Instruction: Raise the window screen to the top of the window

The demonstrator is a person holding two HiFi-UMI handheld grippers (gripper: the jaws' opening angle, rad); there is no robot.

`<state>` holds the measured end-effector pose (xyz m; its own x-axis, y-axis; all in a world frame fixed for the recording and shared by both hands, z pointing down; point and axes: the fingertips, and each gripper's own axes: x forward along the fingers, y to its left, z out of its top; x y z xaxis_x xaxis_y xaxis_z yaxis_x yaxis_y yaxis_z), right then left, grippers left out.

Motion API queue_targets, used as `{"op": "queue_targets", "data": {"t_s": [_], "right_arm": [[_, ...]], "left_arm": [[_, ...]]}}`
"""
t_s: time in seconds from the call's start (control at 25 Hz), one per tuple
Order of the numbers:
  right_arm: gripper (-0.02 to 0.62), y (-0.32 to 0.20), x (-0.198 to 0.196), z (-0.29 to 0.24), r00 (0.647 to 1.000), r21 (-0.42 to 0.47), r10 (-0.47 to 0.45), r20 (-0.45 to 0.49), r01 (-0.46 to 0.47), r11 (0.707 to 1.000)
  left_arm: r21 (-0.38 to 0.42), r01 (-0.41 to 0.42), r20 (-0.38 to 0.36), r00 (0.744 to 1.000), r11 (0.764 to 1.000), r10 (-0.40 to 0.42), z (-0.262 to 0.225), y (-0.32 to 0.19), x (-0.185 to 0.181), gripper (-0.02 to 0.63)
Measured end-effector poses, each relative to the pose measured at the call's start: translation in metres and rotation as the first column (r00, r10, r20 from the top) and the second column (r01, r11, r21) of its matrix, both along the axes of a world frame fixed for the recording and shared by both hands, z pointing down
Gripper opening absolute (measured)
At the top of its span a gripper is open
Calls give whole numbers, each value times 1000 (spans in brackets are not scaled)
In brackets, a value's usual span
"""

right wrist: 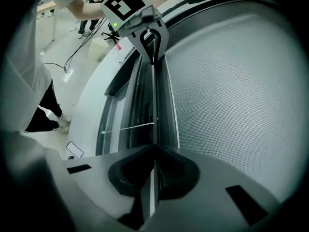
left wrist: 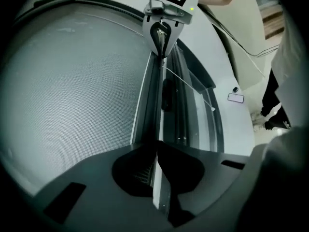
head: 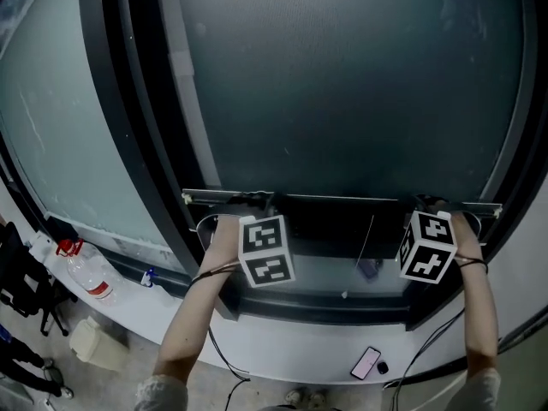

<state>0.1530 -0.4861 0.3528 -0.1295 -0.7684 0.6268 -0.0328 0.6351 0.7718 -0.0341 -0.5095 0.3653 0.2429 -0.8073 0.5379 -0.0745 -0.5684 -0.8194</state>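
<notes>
The window screen [head: 342,84] is a dark mesh sheet with a thin rail [head: 342,199] along its lower edge, a short way above the sill. My left gripper [head: 253,200] grips that rail near its left end, and my right gripper [head: 434,204] grips it near the right end. In the left gripper view the jaws [left wrist: 157,146] are shut on the rail's edge [left wrist: 153,100], with mesh [left wrist: 72,91] to the left. In the right gripper view the jaws [right wrist: 154,149] pinch the same rail, with mesh [right wrist: 231,91] to the right. Each gripper shows at the far end of the other's view.
A thin pull cord [head: 366,242] hangs from the rail into the gap below. The black window frame [head: 128,101] runs up the left side. A water bottle [head: 86,272] stands on the ledge at left. A phone [head: 366,362] lies below the sill.
</notes>
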Motion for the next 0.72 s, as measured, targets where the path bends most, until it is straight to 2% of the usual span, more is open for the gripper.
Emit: {"op": "queue_targets", "data": {"t_s": [0.2,0.4,0.6,0.72], "right_arm": [[20,-2,0,-58,1000,97,-7,-19,9,995],[21,-7,0,-141,1000,229,-10,-1,10,973],[21,-10,-1,-210,999,288,2,-36,9,958],[21,-11,-2,-241,998,322,9,-61,11,947]], "left_arm": [[95,-1,-11,1000,996,2,-59,-3,0,23],[252,15,-30,1000,968,-8,-144,-8,-2,23],[292,33,8,999,956,-37,-212,-13,-1,21],[346,34,16,999,937,-42,-245,-14,-2,19]]}}
